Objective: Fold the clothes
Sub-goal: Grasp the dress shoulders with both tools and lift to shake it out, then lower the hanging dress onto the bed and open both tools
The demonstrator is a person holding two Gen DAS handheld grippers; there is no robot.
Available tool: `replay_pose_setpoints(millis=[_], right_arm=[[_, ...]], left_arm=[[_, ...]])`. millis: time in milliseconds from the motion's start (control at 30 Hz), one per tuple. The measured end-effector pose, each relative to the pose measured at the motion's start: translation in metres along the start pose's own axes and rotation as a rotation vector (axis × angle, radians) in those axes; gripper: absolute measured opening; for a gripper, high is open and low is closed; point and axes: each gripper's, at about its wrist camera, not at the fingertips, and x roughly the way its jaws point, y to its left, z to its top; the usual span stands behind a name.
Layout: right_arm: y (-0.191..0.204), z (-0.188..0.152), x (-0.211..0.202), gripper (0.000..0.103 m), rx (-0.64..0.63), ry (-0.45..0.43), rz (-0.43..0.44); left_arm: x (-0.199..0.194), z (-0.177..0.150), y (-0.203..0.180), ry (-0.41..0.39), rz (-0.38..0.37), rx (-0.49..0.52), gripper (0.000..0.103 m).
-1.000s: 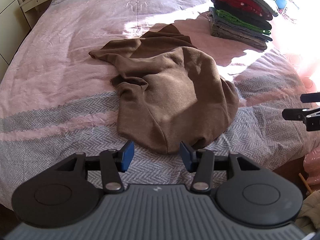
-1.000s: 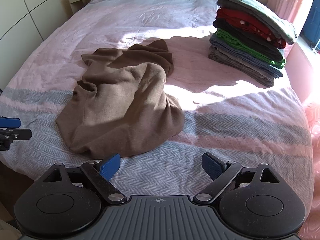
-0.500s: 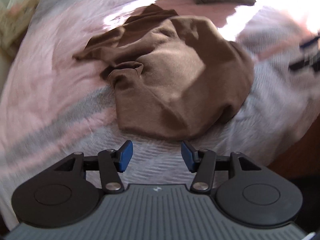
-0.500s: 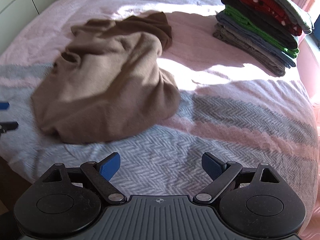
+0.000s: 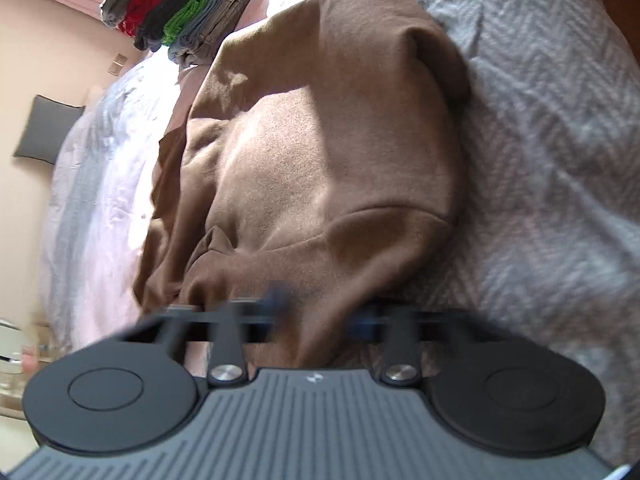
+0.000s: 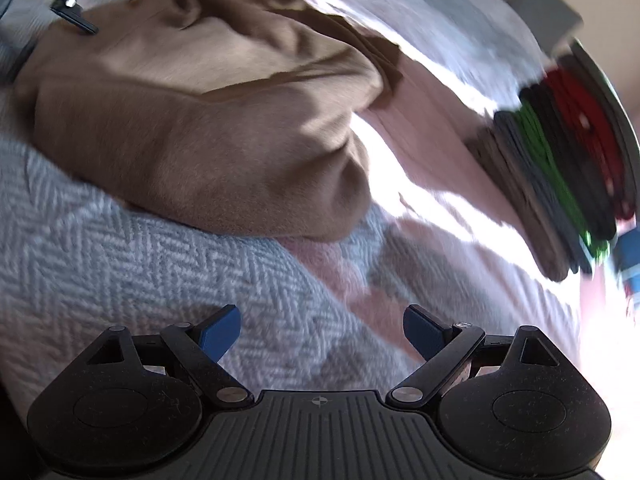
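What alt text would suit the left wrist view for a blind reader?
The left tongs, blurred, straddle the near edge of a crumpled brown jumper on a grey and pink bed cover. A stack of folded clothes sits beyond.

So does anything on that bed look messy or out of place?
Only the brown garment: it lies crumpled in a heap on the bedspread, unlike the neat stack of folded clothes beside it.

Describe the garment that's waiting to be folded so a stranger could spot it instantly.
On the bed, with its pink and grey herringbone cover, a brown sweater lies crumpled in a loose heap. Unlike the folded stack of clothes farther along the bed, it is unfolded, plain brown and alone.
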Motion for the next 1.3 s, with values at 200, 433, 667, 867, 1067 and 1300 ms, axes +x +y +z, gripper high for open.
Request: replay_pose_setpoints(millis=[200,433,667,867,1067,1300], right_arm=[[0.01,0.002,0.04,0.087,-0.208,-0.191,-0.122],[-0.031,0.049,0.032,0.002,-0.154,-0.328,-0.146],[-0.142,0.118,-0.097,0.002,0.044,-0.629,-0.229],[-0.19,0.14,-0.209,0.002,0.067,-0.848,-0.294],[-0.199,0.124,-0.298,0.002,0.02,-0.974,-0.268],[-0.228,0.162,-0.324,0.002,-0.024,-0.97,-0.201]], left_arm=[[-0.013,-0.02,0.056,-0.046,0.126,-0.241,0.004],[-0.048,-0.03,0.131,-0.03,0.24,-0.483,0.004],[-0.146,-0.012,0.219,-0.174,0.436,-0.653,0.004],[-0.257,0.014,0.261,-0.33,0.586,-0.679,0.004],[-0.353,0.027,0.254,-0.387,0.65,-0.67,0.004],[-0.394,0.033,0.281,-0.407,0.601,-0.725,0.004]])
